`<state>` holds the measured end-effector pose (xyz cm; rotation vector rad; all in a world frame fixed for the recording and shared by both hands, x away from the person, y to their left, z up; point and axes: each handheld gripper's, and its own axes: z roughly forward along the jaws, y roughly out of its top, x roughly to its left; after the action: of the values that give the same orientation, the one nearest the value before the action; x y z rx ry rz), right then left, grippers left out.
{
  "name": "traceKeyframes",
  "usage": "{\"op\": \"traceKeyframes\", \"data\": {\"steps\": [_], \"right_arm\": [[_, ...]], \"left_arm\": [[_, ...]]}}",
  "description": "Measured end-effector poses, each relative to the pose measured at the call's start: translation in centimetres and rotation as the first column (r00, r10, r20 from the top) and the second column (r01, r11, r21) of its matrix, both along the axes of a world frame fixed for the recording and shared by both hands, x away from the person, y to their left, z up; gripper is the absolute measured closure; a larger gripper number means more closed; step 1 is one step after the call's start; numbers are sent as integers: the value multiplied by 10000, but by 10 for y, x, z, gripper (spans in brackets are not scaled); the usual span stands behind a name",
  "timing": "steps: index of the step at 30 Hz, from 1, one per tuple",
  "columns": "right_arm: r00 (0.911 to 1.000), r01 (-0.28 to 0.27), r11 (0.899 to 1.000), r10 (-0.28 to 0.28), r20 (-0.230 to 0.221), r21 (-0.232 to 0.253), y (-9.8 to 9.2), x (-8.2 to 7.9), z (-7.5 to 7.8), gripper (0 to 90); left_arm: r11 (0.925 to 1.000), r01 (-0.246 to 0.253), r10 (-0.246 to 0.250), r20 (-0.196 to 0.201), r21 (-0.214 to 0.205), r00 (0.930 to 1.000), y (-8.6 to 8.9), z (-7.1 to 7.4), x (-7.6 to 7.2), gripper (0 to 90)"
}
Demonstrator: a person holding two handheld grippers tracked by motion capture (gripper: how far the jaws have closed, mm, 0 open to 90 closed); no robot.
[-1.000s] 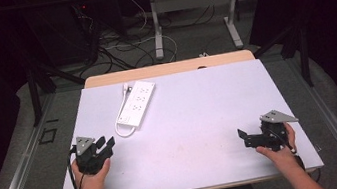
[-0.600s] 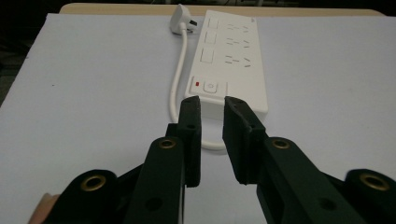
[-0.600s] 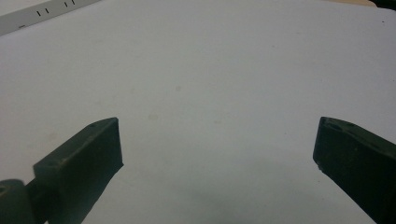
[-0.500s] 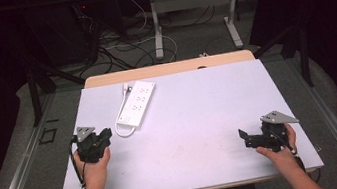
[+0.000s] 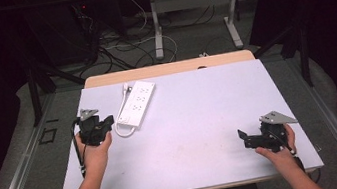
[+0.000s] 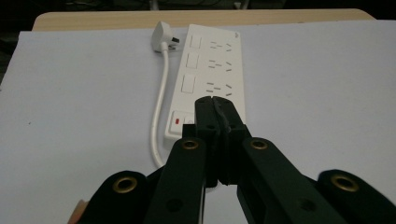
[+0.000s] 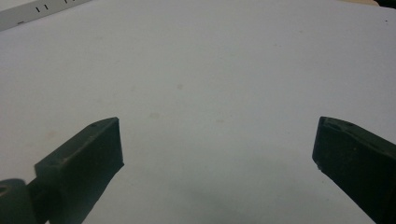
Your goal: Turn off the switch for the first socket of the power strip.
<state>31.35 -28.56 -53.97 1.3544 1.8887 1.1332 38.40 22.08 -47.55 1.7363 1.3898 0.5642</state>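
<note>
Jaws of the left gripper (image 6: 215, 105) have just been closing and now meet with nothing between them, their tips over the near end of the white rectangular plastic power strip (image 6: 205, 79), beside its red-lit switch. From above, that left gripper (image 5: 102, 123) sits just left of the power strip (image 5: 136, 103), which lies on the pale grey table (image 5: 200, 115) toward its far left, white cord looped alongside. Right gripper (image 5: 245, 138), near the table's right front corner, holds its 2 jaws wide apart over bare tabletop.
</note>
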Motion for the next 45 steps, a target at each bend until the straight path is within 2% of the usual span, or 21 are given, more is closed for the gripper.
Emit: {"op": "traceKeyframes", "data": {"steps": [3, 8, 14, 16, 22, 29, 30, 33, 45], "right_arm": [[10000, 41, 10000, -41, -18, -49, 0, 0, 0, 16], [10000, -9, 10000, 9, 3, -90, -1, 0, -1, 18], [10000, 15, 10000, -15, -19, -50, 0, 0, -1, 20], [10000, -9, 10000, 9, -61, -23, 0, 1, -2, 26], [9998, -79, 9999, 77, -171, -111, 0, 1, -3, 27], [9998, -33, 10000, 32, -216, -35, -1, 2, -5, 22], [9994, 32, 10000, -31, -351, 28, -1, 2, -5, 21], [9997, 82, 10000, -81, -248, 34, -1, 3, -6, 21], [9994, -46, 10000, 47, -348, 37, -1, 3, -6, 23]], "left_arm": [[9999, 157, -157, -81, 20, 9998, -5, 12, 7, 900], [9997, 259, -260, -136, -48, 9996, -10, 22, 15, 900], [9988, 431, -426, -188, 253, 9989, -20, 32, 26, 900], [9974, 513, -503, -210, 508, 9985, -23, 34, 30, 900], [9915, 696, -654, -418, 1097, 9970, -34, 34, 42, 900], [9879, 675, -590, -644, 1396, 9962, -42, 33, 55, 900], [9883, 617, -538, -602, 1396, 9967, -44, 32, 57, 900], [9854, 614, -502, -735, 1591, 9960, -46, 31, 62, 900], [9783, 451, -228, -1113, 2023, 9935, -55, 19, 82, 900]]}}
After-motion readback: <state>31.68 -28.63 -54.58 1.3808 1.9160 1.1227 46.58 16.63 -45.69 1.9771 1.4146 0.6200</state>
